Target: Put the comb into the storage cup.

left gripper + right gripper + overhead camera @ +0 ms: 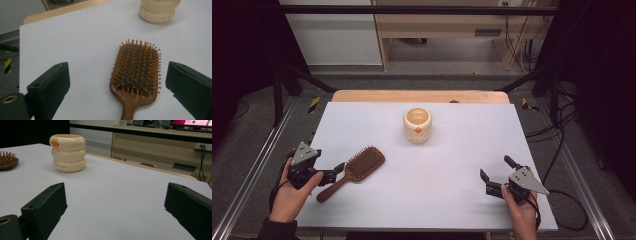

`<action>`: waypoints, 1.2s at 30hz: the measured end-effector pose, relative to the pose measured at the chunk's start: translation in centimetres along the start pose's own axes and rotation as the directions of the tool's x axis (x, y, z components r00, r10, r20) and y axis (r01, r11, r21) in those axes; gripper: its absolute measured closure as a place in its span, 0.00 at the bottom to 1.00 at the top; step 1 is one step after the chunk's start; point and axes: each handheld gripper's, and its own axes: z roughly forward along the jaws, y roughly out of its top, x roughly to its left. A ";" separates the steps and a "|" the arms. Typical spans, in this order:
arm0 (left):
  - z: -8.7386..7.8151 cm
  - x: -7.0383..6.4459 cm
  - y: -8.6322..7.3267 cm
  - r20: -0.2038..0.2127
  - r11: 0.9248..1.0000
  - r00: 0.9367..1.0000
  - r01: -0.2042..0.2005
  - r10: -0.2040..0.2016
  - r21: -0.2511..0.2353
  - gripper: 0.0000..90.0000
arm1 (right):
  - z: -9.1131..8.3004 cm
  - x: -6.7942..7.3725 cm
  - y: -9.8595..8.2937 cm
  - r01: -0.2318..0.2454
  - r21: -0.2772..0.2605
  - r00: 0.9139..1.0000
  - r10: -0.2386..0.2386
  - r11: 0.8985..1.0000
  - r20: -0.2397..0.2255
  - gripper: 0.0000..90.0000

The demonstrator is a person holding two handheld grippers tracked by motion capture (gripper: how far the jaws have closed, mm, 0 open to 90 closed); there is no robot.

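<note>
We have our left gripper (pixel 338 170) at the near left of the table (pixel 462 200), its jaws spread wide and empty, lined up on the wooden hairbrush (pixel 354 171) that lies bristles up just ahead of it. In the left gripper view the hairbrush (pixel 136 75) sits between the two open jaws, its paddle head toward the far side and its handle running back toward us, nothing touching it yet. Our right gripper (pixel 496 176) hovers at the near right, jaws likewise spread and holding nothing, well apart from the brush. A cream ringed cup (pixel 417 124) stands upright toward the far middle of the table.

We judge the brush to be light and stiff, solid wood that will not bend under a pinch. The handle looks smooth, so it may slip or swing if we catch it near its end. The bristle side gives a poor seat for a jaw. We would close across the neck, where handle meets head, gripping the two flat wooden edges so the head's weight stays near the jaws
</note>
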 end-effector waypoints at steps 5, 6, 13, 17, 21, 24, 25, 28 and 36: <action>0.7 -0.3 -0.2 0.020 0.998 1.000 -0.020 0.019 0.059 0.06 | 0.0 0.0 0.0 -0.002 0.003 1.000 0.002 1.000 0.002 0.05; 0.8 -0.4 -0.3 0.022 0.997 1.000 -0.024 0.022 0.068 0.05 | 0.0 0.0 0.0 -0.002 0.004 1.000 0.002 1.000 0.003 0.05; 1.8 -0.9 -0.7 0.057 0.989 0.997 -0.062 0.054 0.137 0.05 | 0.0 -0.1 -0.1 -0.003 0.007 1.000 0.003 1.000 0.006 0.05; 2.3 -1.1 -1.0 0.065 0.977 0.994 -0.099 0.088 0.190 0.05 | 0.0 -0.1 -0.1 -0.004 0.005 1.000 0.004 1.000 0.008 0.05; 2.9 -1.5 -1.5 0.088 0.963 0.989 -0.135 0.118 0.233 0.06 | 0.0 -0.1 -0.1 -0.003 0.009 1.000 0.003 1.000 0.007 0.05; 3.3 -1.8 -1.9 0.104 0.951 0.986 -0.155 0.132 0.267 0.07 | 0.1 -0.1 -0.1 -0.003 0.009 1.000 0.003 1.000 0.008 0.05; 3.4 -1.9 -2.0 0.105 0.948 0.985 -0.159 0.134 0.275 0.07 | 0.0 -0.1 -0.1 -0.005 0.008 1.000 0.005 1.000 0.007 0.05; 3.6 -1.9 -2.1 0.110 0.945 0.985 -0.158 0.131 0.285 0.07 | 0.0 -0.1 -0.1 -0.007 0.008 1.000 0.007 1.000 0.010 0.05; 3.8 -1.1 -2.4 0.102 0.937 0.988 -0.143 0.116 0.317 0.08 | 0.0 -0.1 -0.1 0.000 0.003 1.000 0.000 1.000 0.009 0.05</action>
